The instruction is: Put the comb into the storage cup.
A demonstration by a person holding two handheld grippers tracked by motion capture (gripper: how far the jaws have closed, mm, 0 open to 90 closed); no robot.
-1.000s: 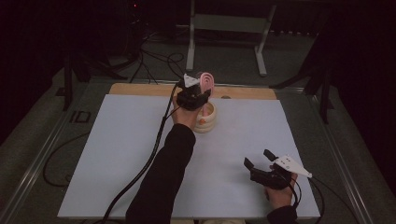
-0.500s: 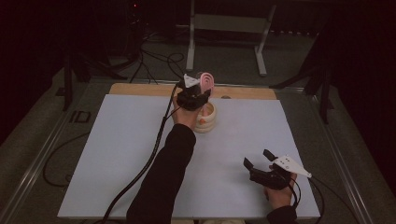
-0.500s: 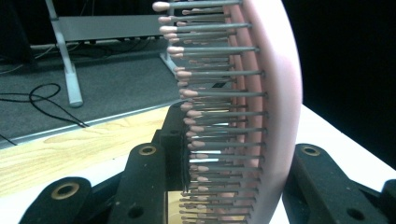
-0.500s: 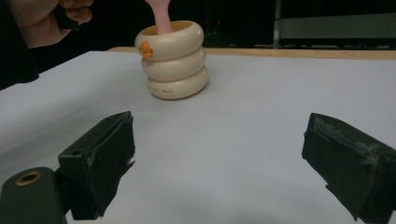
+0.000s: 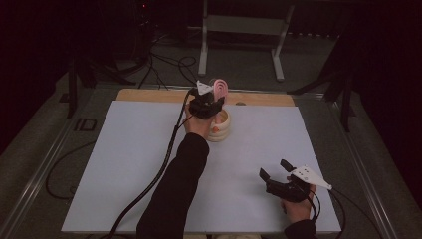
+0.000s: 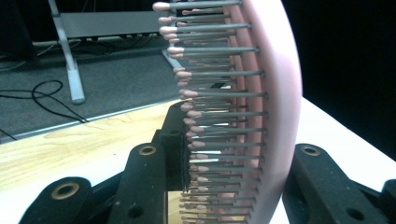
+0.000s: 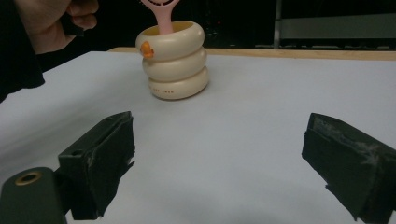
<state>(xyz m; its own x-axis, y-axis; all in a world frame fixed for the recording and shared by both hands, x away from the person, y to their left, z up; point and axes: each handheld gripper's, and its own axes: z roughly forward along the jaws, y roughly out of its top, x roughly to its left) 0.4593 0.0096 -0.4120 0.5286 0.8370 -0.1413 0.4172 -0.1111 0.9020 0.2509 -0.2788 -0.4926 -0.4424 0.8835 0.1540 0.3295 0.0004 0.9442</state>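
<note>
Hardly anything has moved since the earlier frames; over the white table (image 5: 124, 164), at its far middle, my left gripper (image 5: 208, 103) stays clamped on the pink hairbrush (image 6: 261, 107), whose handle sits in the cream ringed holder (image 7: 173, 60). Letting go seems all that's left; my right gripper (image 5: 276, 169) rests near right, jaws wide and empty; the holder's small print is unreadable.

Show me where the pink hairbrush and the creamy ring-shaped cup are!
pink hairbrush (image 6: 273, 93), left gripper view, on its pink back.
creamy ring-shaped cup (image 7: 175, 65), right gripper view, on its middle ring.
</note>
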